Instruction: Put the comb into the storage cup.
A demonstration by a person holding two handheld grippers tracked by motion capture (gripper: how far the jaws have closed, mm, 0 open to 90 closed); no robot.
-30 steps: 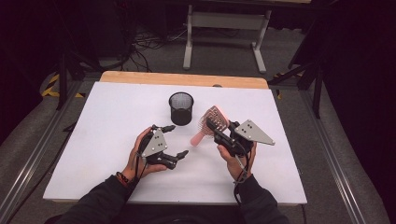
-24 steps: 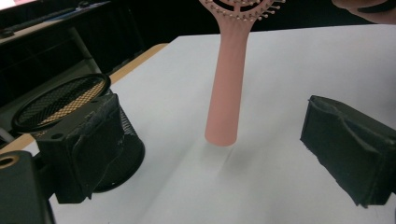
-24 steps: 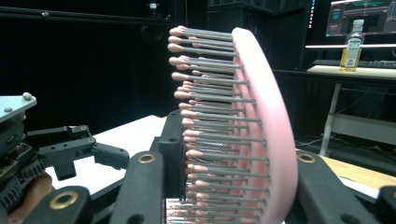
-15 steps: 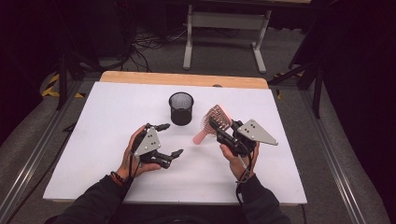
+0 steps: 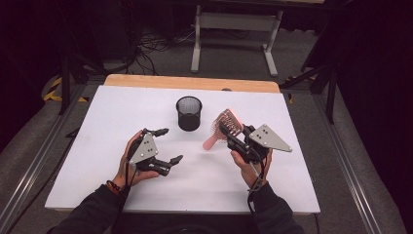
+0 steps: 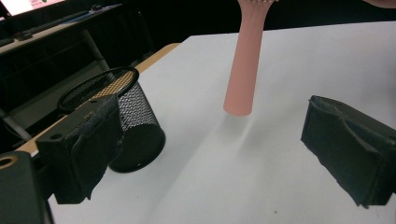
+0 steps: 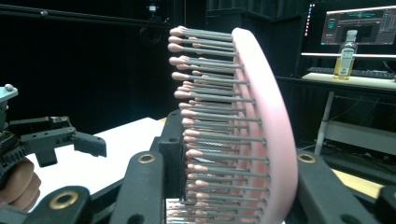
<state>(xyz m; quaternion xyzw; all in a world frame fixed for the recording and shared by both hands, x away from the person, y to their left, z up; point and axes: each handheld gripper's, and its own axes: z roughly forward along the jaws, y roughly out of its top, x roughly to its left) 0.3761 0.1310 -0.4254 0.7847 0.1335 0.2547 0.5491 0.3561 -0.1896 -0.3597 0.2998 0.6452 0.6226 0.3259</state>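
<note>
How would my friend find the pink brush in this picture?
Start at the white table and find the black mesh cup near its middle. Just right of it, the right tool grips the pink hairbrush, the one pink, bristly thing there.

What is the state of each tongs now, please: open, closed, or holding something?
Left tongs: open, holding nothing.
Right tongs: closed on the head of the pink hairbrush, handle pointing down toward the table.
</note>
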